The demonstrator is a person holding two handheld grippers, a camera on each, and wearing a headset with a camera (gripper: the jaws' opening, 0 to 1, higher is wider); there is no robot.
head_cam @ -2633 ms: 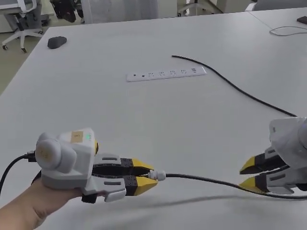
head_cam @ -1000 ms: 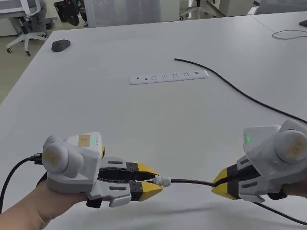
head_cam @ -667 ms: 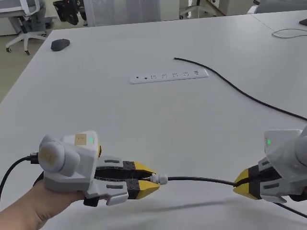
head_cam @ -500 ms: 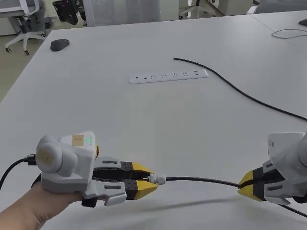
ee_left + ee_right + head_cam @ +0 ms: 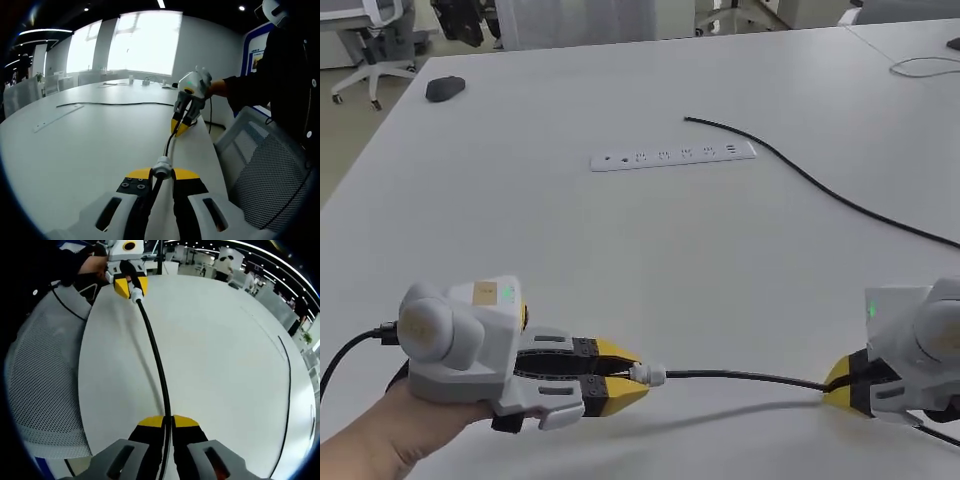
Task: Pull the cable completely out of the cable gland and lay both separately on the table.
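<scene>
The left gripper (image 5: 636, 378), held level and low over the near-left of the white table (image 5: 620, 260) in a hand (image 5: 360, 445), pinches the small white plastic cable gland (image 5: 651, 376) between its nearly closed yellow-tipped jaws. The right gripper (image 5: 832, 386), near right and pointing back at it, has its jaws closed on the thin black cable (image 5: 740, 377), which runs almost straight into the gland. The head view has a long white power strip (image 5: 672, 156) farther off; the left gripper view has a grey mesh chair back (image 5: 260, 170) beside the table.
</scene>
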